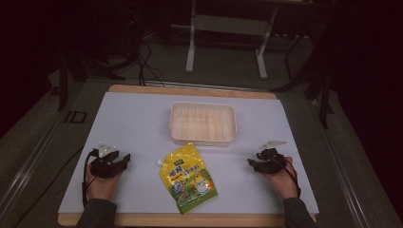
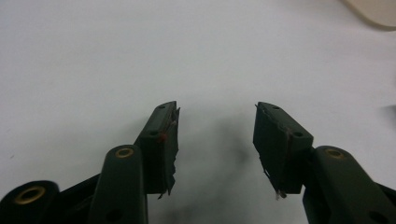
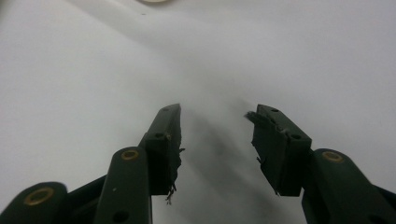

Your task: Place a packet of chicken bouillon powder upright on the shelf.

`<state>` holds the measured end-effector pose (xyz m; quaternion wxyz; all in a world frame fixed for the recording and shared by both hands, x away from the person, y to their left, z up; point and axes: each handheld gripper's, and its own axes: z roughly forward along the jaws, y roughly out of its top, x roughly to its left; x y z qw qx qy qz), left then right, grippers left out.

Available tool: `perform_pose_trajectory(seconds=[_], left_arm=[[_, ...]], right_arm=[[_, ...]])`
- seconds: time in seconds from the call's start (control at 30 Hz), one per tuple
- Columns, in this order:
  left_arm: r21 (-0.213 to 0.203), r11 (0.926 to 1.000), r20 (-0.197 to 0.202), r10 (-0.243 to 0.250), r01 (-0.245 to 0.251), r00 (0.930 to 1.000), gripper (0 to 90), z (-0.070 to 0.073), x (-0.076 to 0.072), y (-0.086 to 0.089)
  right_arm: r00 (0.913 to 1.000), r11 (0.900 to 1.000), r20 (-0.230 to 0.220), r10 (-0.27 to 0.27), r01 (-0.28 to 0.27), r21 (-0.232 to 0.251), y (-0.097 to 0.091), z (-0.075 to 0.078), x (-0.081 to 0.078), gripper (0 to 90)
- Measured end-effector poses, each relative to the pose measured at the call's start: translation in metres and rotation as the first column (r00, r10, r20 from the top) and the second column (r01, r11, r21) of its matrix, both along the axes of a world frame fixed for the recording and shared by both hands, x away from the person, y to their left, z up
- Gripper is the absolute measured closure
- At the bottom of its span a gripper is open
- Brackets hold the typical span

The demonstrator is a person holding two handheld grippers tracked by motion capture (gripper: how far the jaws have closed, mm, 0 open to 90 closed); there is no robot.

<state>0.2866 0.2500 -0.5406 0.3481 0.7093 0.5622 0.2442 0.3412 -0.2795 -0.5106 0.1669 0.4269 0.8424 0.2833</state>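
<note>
Both grippers are shown resting on the white table cover (image 1: 133,123) in the high view, the left gripper (image 1: 124,160) held at the near left and the right gripper (image 1: 252,163) at the near right, each with its jaws apart and nothing between them. A yellow spouted pouch (image 1: 189,177) lies flat between the two, near the front edge and well apart from either tool, its small white cap pointing up and left; behind it a shallow, translucent white plastic tray (image 1: 203,137) with rounded corners is set. The pouch is judged to be soft and glossy, so a grip on its sealed edge or at the spout is advised, since the slick filled body may slip or buckle. In the left gripper view, the left gripper (image 2: 216,126) is seen spread over bare matte cover, frayed pad material hanging from its black jaws, with a corner of the tray (image 2: 373,11) at upper right. In the right gripper view, the right gripper (image 3: 215,126) is likewise seen spread and unloaded, its pads (image 3: 268,135) worn ragged.
</note>
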Motion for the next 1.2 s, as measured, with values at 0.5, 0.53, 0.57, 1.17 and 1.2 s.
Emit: perform_pose_trajectory(seconds=[0.5,0.53,0.57,1.17,1.2], left_arm=[[0.043,0.999,0.072,-0.017,0.014,0.9973,51.8,0.001,-0.004,-0.002],[0.047,0.9988,0.072,-0.018,0.015,0.9972,51.8,0.001,-0.004,-0.002],[0.053,0.9985,0.074,-0.019,0.015,0.9971,51.9,0.001,-0.004,-0.003],[0.048,0.9987,0.07,-0.02,0.017,0.9973,51.1,0.0,-0.003,-0.002],[0.049,0.9987,0.071,-0.02,0.017,0.9973,51.1,0.0,-0.004,-0.002]], right_arm=[[0.9742,0.9755,-0.068,0.215,-0.218,-0.032,0.037,0.024,0.011,48.7],[0.9714,0.9731,-0.074,0.226,-0.228,-0.03,0.04,0.025,0.011,48.7],[0.9679,0.9699,-0.08,0.239,-0.242,-0.031,0.043,0.025,0.012,48.7],[0.9131,0.9191,-0.123,0.389,-0.394,-0.016,0.096,0.035,0.019,48.2],[0.9104,0.9165,-0.123,0.395,-0.4,-0.013,0.1,0.035,0.02,48.0]])
